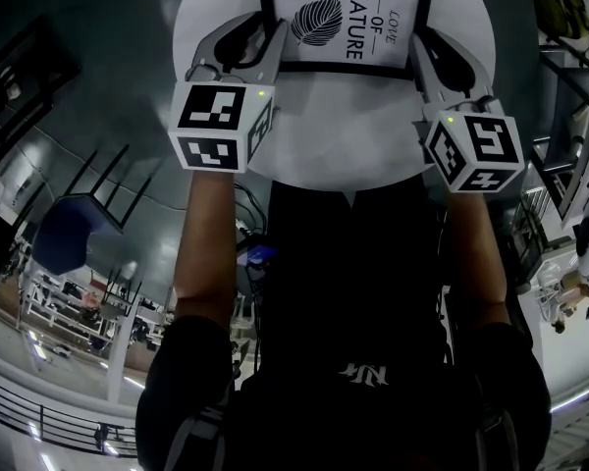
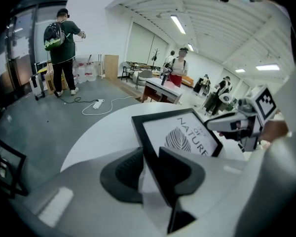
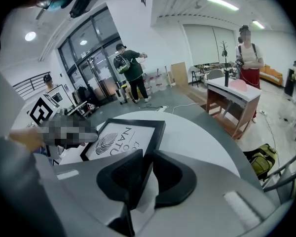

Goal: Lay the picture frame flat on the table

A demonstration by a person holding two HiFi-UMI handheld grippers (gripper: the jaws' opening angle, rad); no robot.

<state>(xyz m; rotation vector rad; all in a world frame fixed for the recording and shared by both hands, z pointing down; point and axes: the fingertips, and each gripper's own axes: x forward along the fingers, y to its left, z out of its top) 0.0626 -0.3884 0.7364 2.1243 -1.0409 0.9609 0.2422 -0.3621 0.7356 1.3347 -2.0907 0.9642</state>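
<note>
A black picture frame (image 1: pixel 348 18) with a leaf print and the words "Love of Nature" lies flat on the round white table (image 1: pixel 334 135). My left gripper (image 1: pixel 255 42) straddles the frame's left side edge and my right gripper (image 1: pixel 437 57) straddles its right side edge. In the left gripper view the frame (image 2: pixel 180 135) runs between the left gripper (image 2: pixel 150 162) jaws, which stand wide, with a strip of white showing beside the edge. In the right gripper view the frame (image 3: pixel 123 137) passes between the right gripper (image 3: pixel 148 169) jaws in the same way, without being squeezed.
The table's rim (image 3: pixel 197 137) drops to a grey floor. A wooden desk (image 3: pixel 234 95) stands beyond it, with a person beside it. A backpack (image 3: pixel 259 159) lies on the floor. A power strip with a cable (image 2: pixel 96 104) lies farther off, near another person (image 2: pixel 61 48).
</note>
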